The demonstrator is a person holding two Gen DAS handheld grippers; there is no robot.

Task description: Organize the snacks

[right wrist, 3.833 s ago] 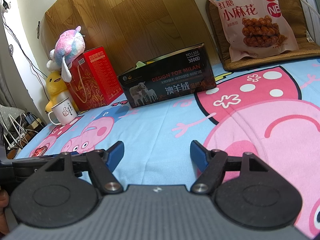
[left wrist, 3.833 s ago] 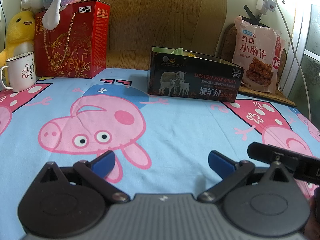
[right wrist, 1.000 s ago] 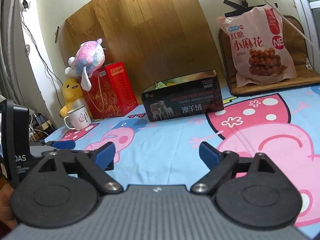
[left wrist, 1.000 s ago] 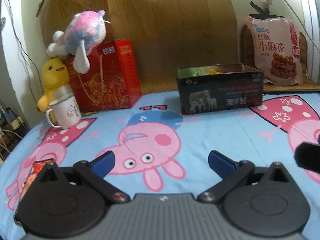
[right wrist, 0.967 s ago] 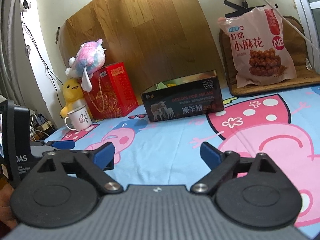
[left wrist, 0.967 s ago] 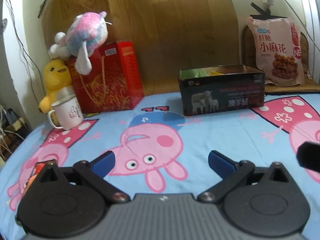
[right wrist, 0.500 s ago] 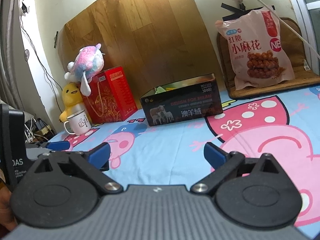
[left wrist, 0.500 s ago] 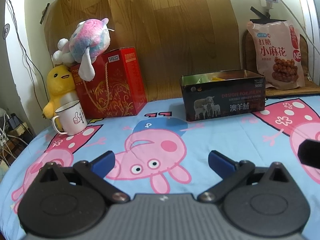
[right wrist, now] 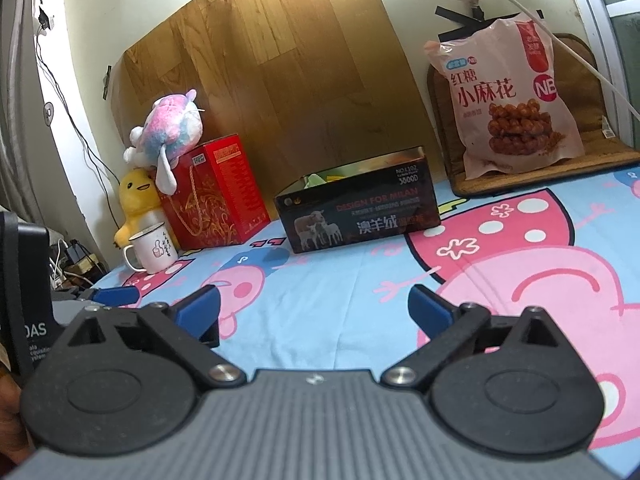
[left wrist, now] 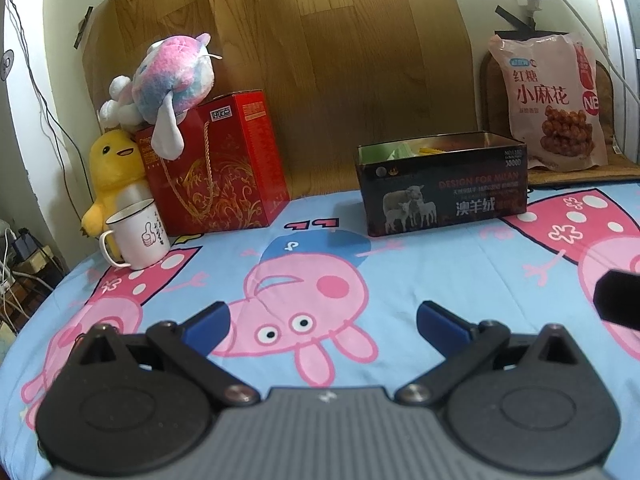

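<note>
A black open-topped box with sheep printed on its side stands at the back of the cartoon-pig sheet; green and yellow snack packets show over its rim. The same box is in the right wrist view. A pink bag of fried twists leans against the wall at the far right, also as the bag on a brown mat. My left gripper is open and holds nothing, well short of the box. My right gripper is open wide, also with nothing in it.
A red gift box with a pink plush toy on it stands at the back left, beside a yellow duck toy and a white mug. A wooden board leans on the wall. Cables hang off the left edge.
Both views have pulled back a little from the black box, which looks smaller and farther. The right gripper's fingers stand slightly wider than a second ago.
</note>
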